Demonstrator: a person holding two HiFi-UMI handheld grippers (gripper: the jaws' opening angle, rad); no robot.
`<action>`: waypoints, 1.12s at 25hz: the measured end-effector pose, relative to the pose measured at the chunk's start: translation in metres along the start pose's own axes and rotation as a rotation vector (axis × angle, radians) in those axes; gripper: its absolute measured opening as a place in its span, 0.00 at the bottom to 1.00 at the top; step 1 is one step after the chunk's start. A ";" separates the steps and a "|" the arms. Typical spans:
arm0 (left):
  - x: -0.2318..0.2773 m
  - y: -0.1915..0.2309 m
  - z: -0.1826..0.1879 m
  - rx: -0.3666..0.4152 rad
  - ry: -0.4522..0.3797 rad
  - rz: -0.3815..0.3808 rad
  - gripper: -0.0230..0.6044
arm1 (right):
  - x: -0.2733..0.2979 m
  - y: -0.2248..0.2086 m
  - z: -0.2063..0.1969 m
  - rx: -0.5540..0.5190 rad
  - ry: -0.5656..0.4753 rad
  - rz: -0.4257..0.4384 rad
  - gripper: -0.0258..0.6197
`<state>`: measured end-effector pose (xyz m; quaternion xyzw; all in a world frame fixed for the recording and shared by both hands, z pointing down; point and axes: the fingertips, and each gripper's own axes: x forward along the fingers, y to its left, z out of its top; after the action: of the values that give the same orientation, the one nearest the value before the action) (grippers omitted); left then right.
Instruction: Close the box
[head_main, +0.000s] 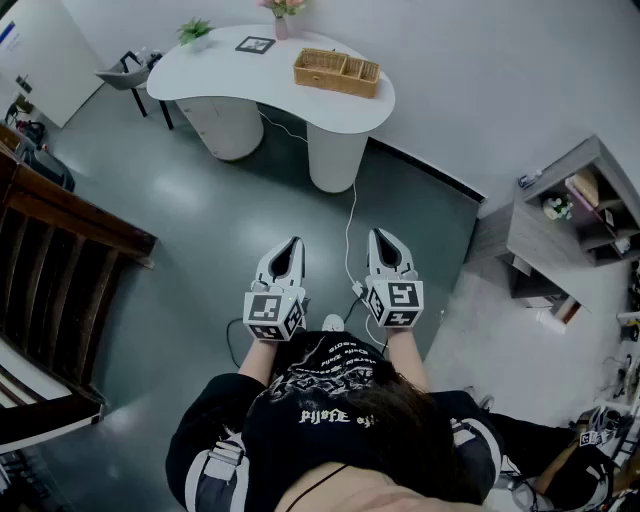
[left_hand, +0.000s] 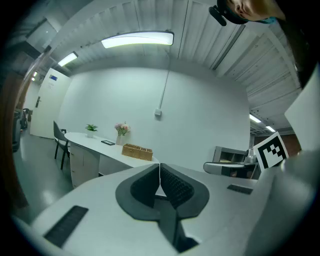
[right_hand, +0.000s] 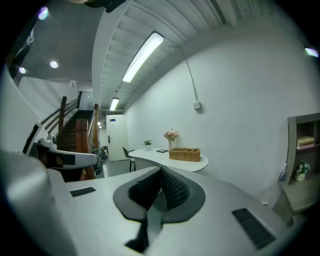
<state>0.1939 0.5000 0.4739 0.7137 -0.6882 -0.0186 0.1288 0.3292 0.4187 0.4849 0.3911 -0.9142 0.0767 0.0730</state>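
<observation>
Holding: left gripper (head_main: 295, 243) and right gripper (head_main: 382, 235) both pinched fully together, nothing between the jaws.
Box: wicker box (head_main: 337, 72) on white table (head_main: 220, 75), well apart from both grippers, top looks open.
Risk 1: floor cable (head_main: 349, 235) lies on the approach path; trip or snag likely.
Risk 2: shoving with closed jaws may slide the box toward the table edge.
Risk 3: vase (head_main: 281, 22) near the box; wide swing could tip it.

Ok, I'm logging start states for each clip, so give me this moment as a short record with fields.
box: wicker, on table, untouched
left hand-held gripper: shut, empty, well short of the table
right hand-held gripper: shut, empty, beside the left one
also on table: plant, vase
task stage: not started
</observation>
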 end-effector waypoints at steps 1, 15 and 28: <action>-0.003 0.000 -0.002 -0.002 0.002 0.002 0.08 | -0.002 0.001 -0.001 0.005 -0.002 0.000 0.08; -0.006 -0.015 -0.016 -0.017 0.006 0.019 0.08 | -0.016 -0.021 -0.015 0.074 0.000 -0.014 0.08; 0.062 0.020 -0.004 -0.022 0.009 -0.042 0.08 | 0.045 -0.042 -0.006 0.078 0.011 -0.081 0.08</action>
<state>0.1787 0.4388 0.4912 0.7268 -0.6721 -0.0254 0.1393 0.3293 0.3592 0.5034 0.4298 -0.8936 0.1116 0.0659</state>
